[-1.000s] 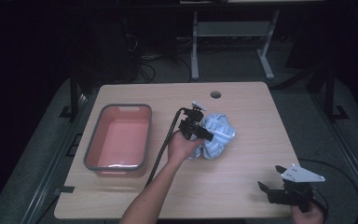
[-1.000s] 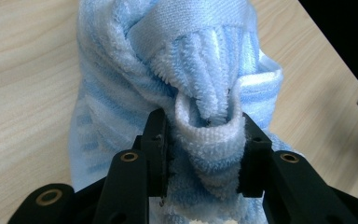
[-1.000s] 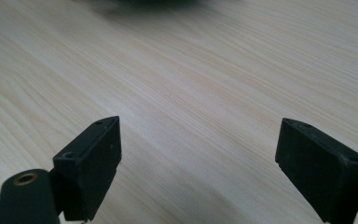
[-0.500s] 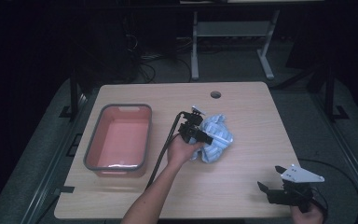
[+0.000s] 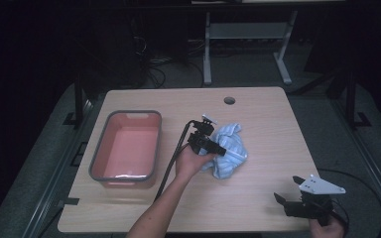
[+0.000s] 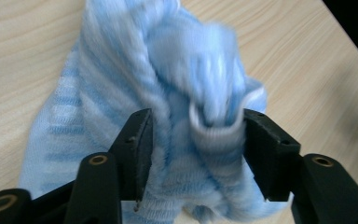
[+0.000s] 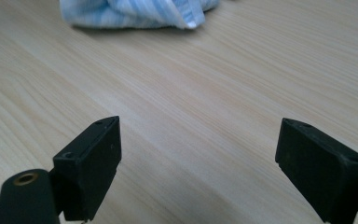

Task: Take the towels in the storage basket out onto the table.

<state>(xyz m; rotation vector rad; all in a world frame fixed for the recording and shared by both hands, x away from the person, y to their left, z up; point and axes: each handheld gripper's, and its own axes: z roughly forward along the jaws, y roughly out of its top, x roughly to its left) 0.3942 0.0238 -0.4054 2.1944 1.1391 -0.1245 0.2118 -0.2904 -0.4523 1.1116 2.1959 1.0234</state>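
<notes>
Cloth: a crumpled light-blue striped cloth lies on the table, close to the middle and a little toward 3 o'clock in the high view.
Left claw: the left claw sits at the cloth's 9 o'clock edge in the high view, held by the left hand, whose forearm comes up from 6 o'clock.
Left claw state: its jaws have just been opening and stand partly apart; in the left gripper view folds of the cloth bulge between them, and the white hem lies against the inner face of the jaw at 3 o'clock. Whether the pads still press on the fabric I cannot tell; the cloth there is blurred.
Right claw: the right claw rests low over the table's corner at 5 o'clock in the high view, well apart from the cloth, with the right hand at the bottom edge.
Right claw state: wide open; in the right gripper view bare wood shows between the jaws, and the cloth lies far off at 12 o'clock.
Tub: a pink tub with a grey rim stands on the table at 9 o'clock, apart from the cloth and from the left hand.
Cable: a black cable trails from the left claw toward 6 o'clock, between tub and forearm.
Hole: a round hole is in the table near its far edge at 12 o'clock.
</notes>
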